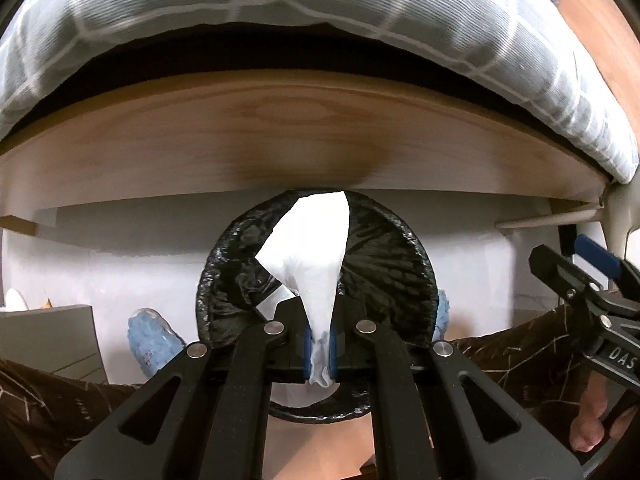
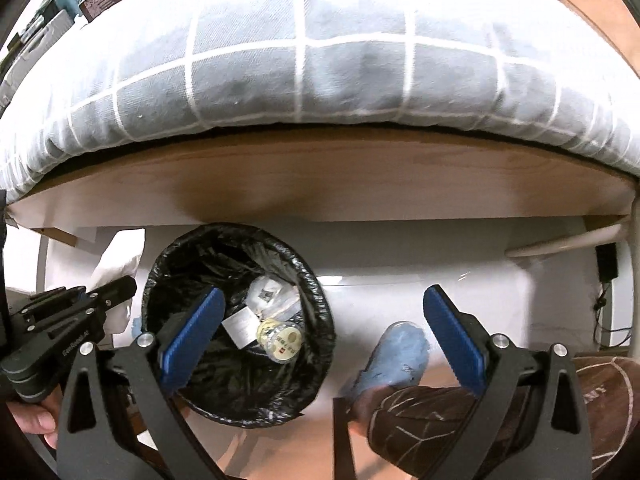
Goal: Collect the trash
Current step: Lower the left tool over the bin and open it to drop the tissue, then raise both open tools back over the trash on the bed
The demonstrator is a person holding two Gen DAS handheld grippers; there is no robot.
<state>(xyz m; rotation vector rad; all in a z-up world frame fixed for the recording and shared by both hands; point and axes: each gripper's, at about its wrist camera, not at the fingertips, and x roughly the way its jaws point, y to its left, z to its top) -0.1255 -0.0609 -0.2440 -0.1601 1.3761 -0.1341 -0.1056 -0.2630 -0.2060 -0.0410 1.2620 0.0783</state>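
The left gripper (image 1: 319, 354) was clamped tight on a crumpled white tissue (image 1: 312, 248), held at frame centre over the round bin lined with a glossy black plastic bag (image 2: 312, 296). The right gripper (image 2: 320, 328) gaped wide, empty. Inside the bin lay paper scraps (image 2: 240, 326) and a clear plastic bottle (image 2: 280, 340).
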